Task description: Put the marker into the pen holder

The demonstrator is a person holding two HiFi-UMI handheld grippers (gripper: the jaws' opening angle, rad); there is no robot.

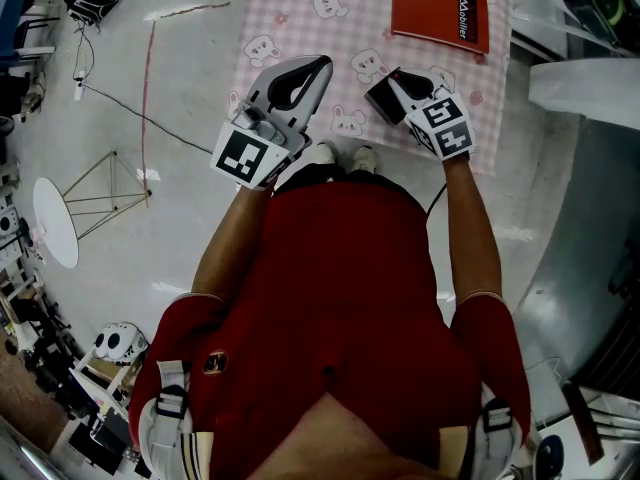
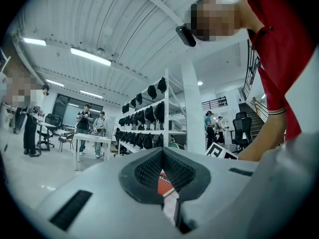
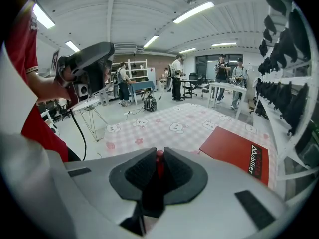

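Observation:
My right gripper is shut on a red marker, whose rounded tip pokes up between the dark pads. In the head view this gripper hangs over the near edge of a pink checked mat, and the marker cannot be made out there. My left gripper hovers beside it to the left, tilted up. Its jaws meet at the tips with nothing between them. I see no pen holder in any view.
A red box lies on the mat's far right part, also seen from the right gripper. A cable, a wire stand and a white round seat are on the floor to the left. Shelving stands on the right.

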